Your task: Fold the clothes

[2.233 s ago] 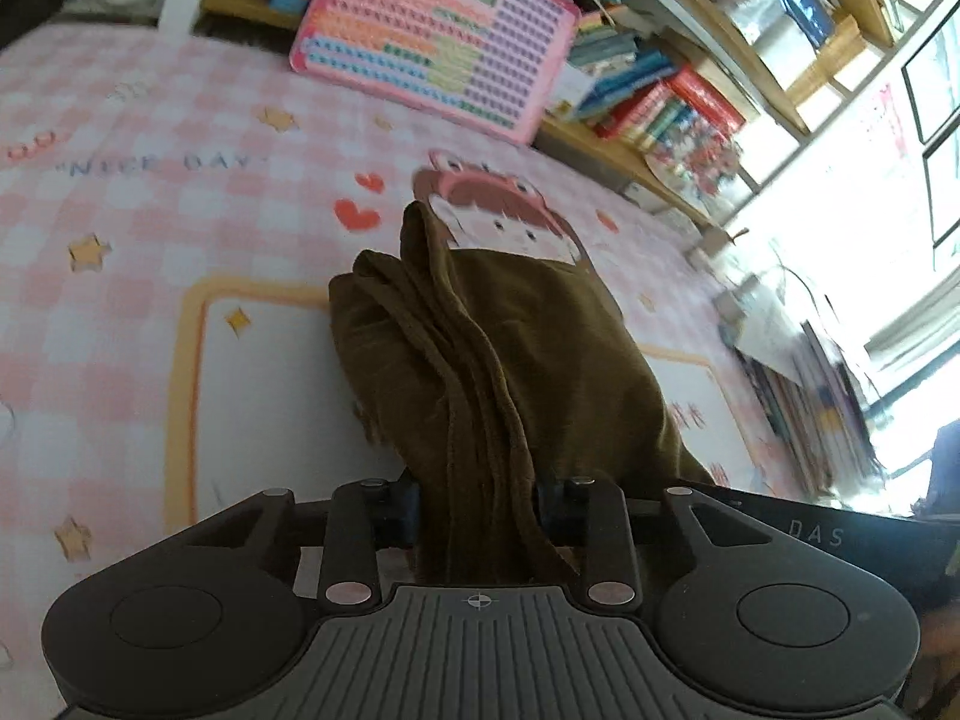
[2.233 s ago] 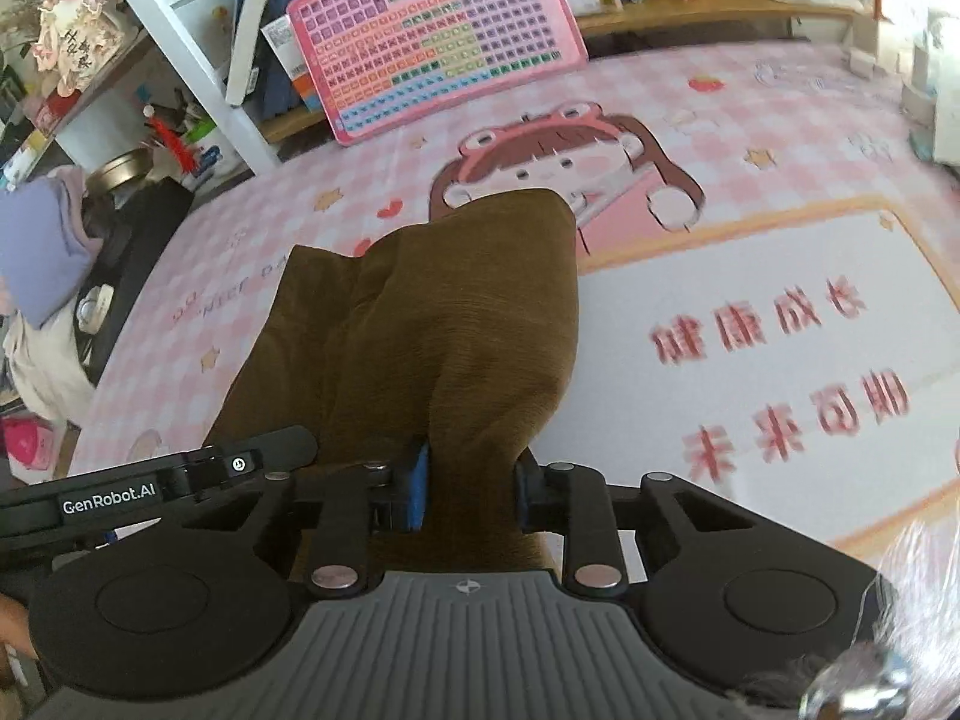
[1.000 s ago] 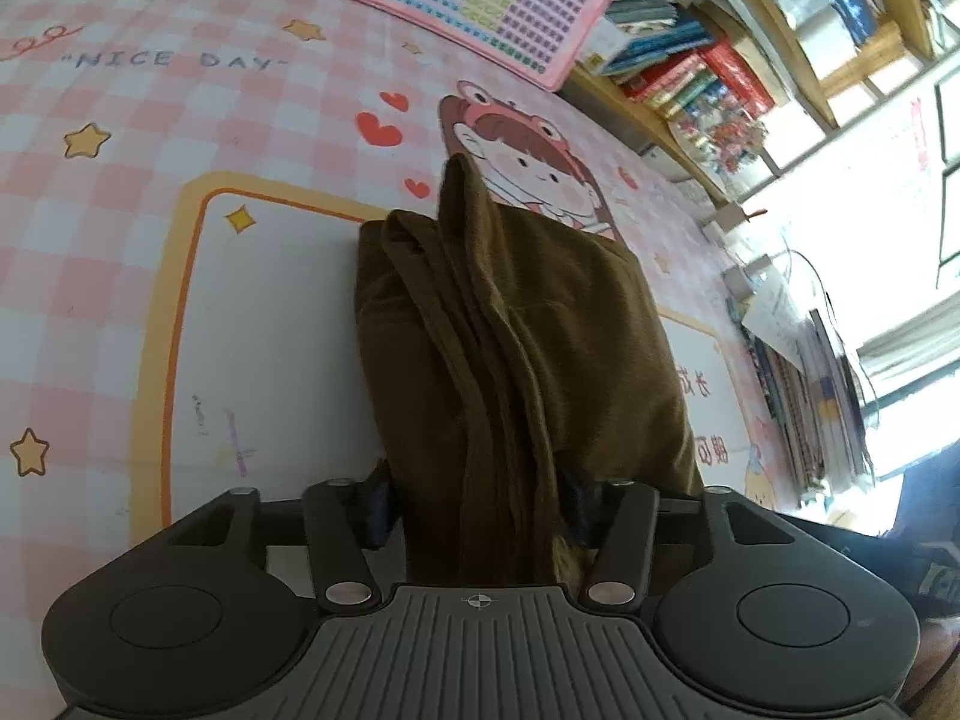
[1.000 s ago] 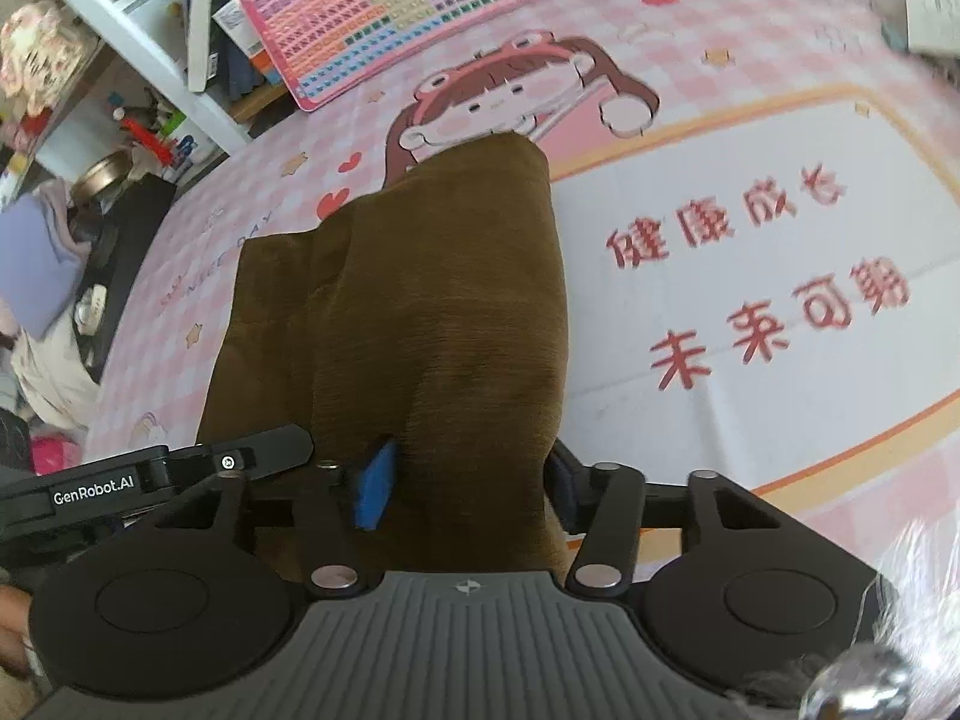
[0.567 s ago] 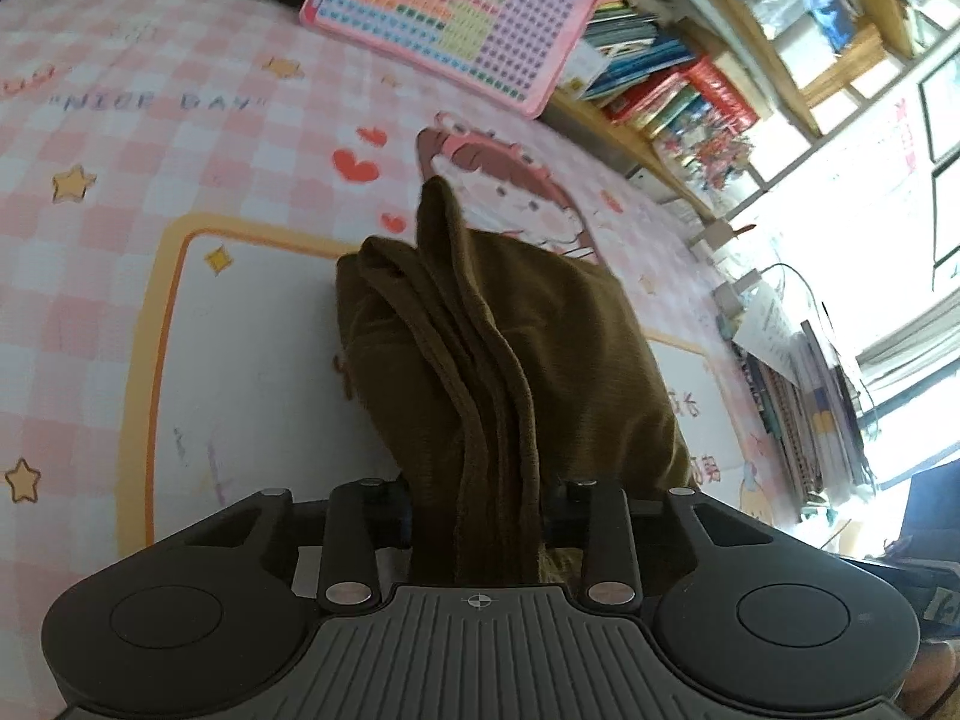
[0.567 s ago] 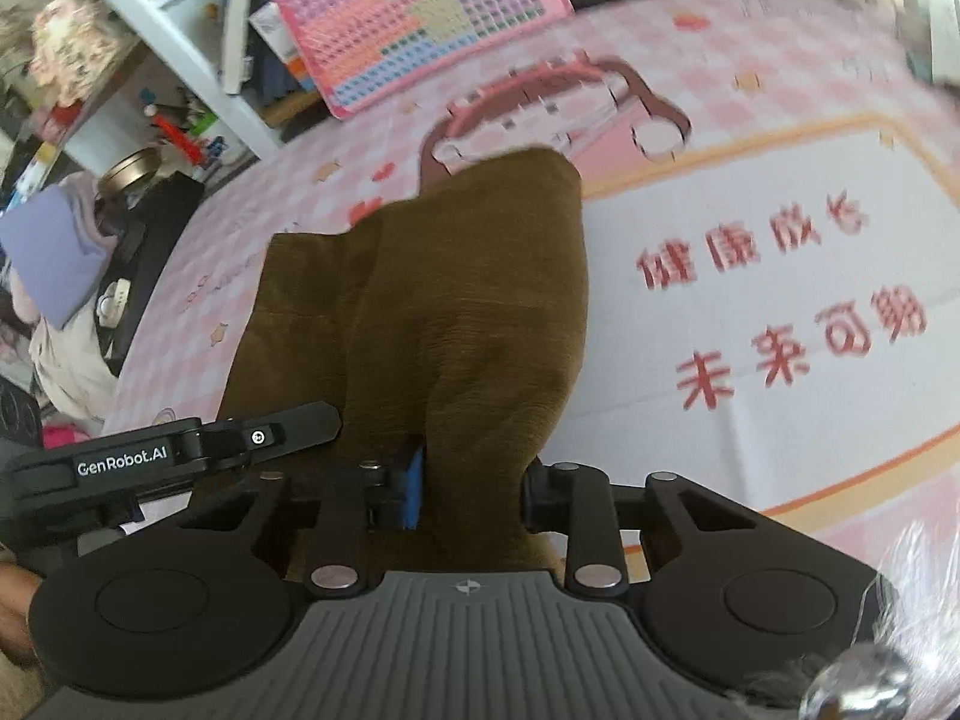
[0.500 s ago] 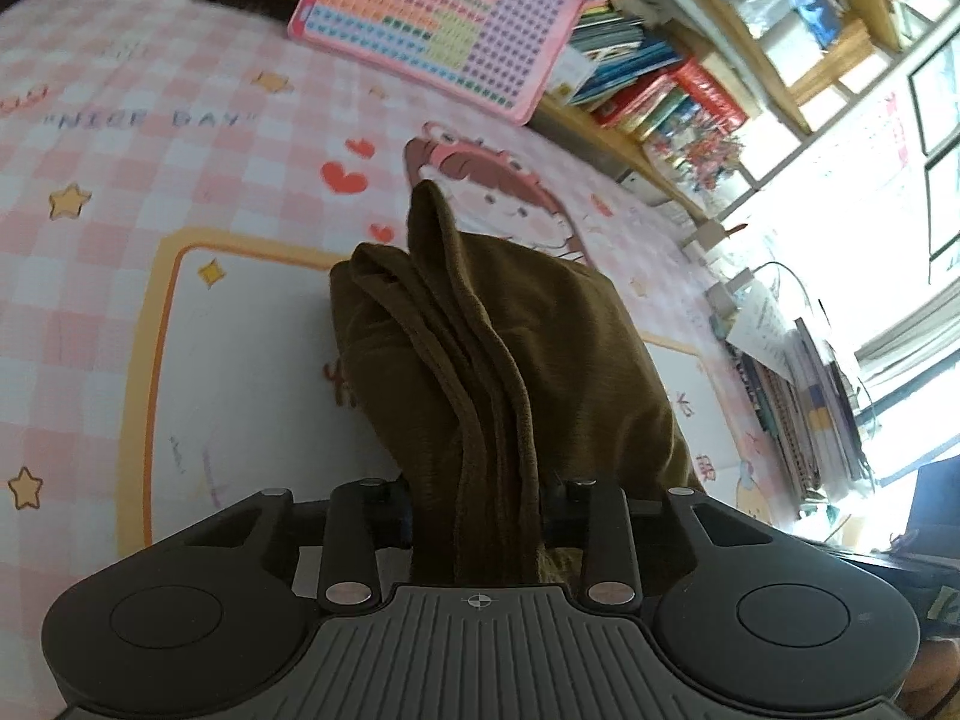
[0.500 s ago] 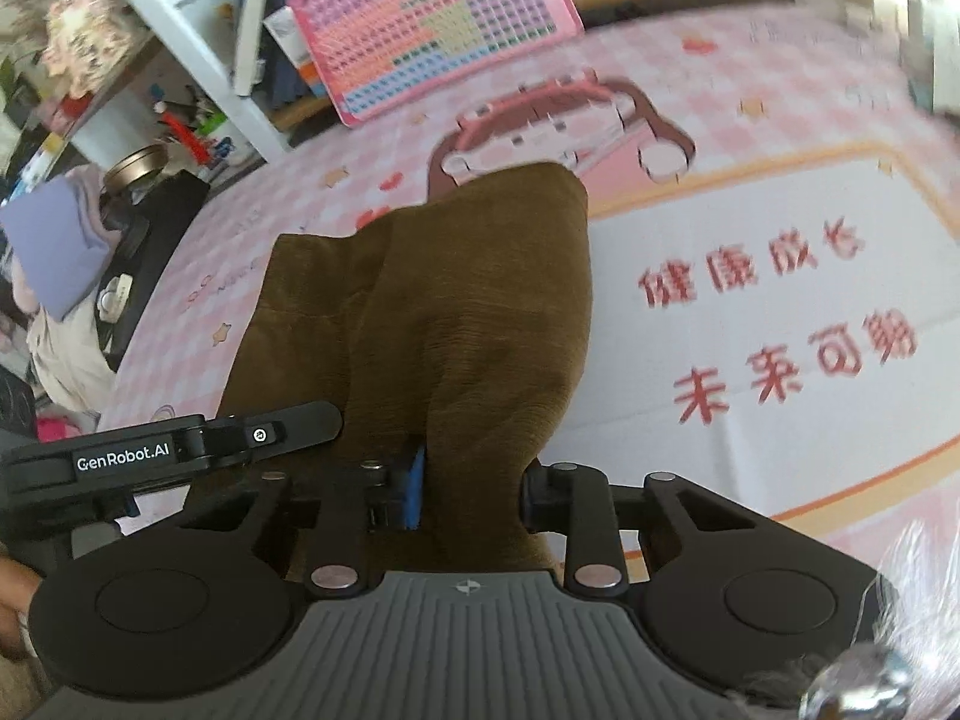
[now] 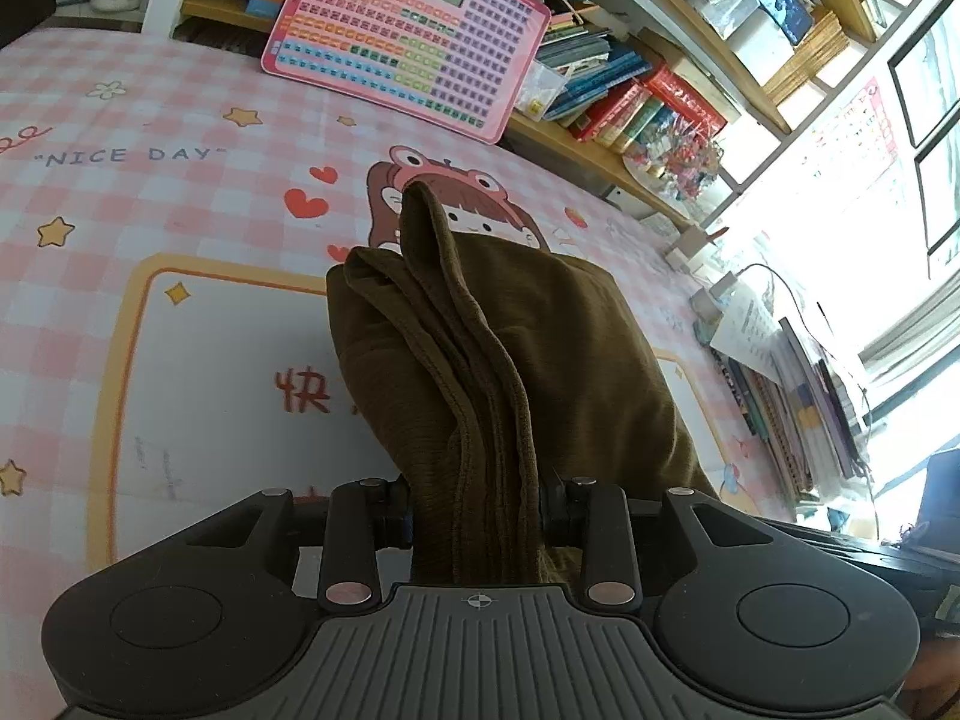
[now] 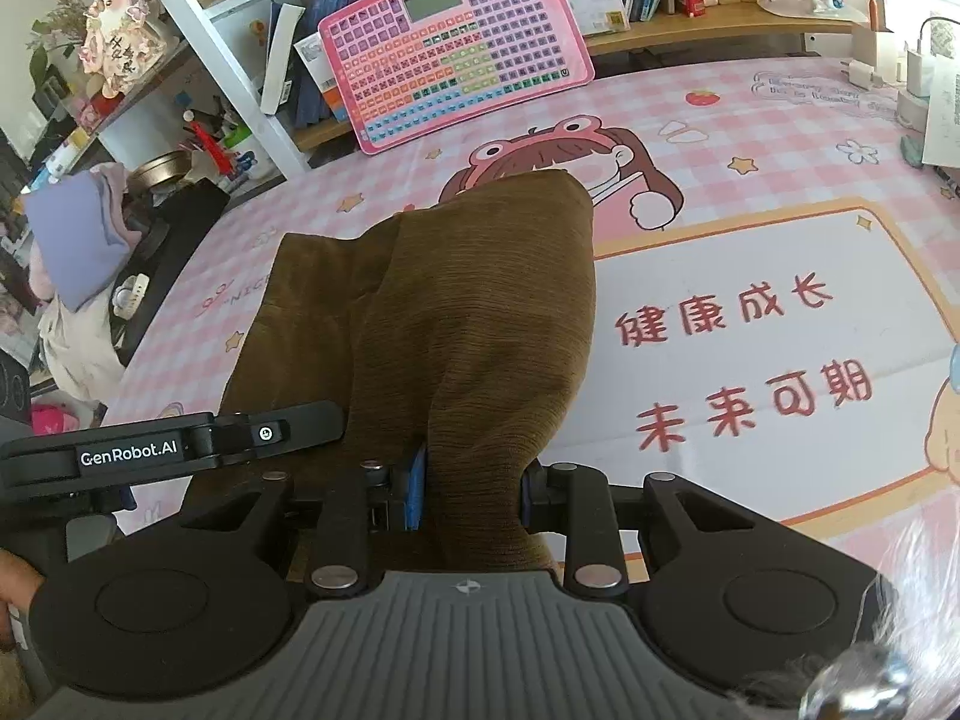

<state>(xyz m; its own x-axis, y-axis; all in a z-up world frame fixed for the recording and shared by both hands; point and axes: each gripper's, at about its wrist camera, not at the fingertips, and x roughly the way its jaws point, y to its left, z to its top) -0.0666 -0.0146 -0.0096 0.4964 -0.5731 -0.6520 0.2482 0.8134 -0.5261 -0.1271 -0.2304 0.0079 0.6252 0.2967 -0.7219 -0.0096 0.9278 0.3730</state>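
Gripping a brown garment, both left gripper and right gripper clamped on its near edge, the far end hanging over the pink mat. Reopening briefly a second ago, now re-clamped: likely regripping mid-fold. Showing stacked hems in left view; showing smooth folded face in right view.

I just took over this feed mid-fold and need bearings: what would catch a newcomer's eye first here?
The brown garment fills the middle of both views, bunched in layers and clamped at its near edge by the left gripper and the right gripper. Under it lies a pink checked mat with a cartoon girl. A pink keyboard toy leans against the shelves at the far edge.
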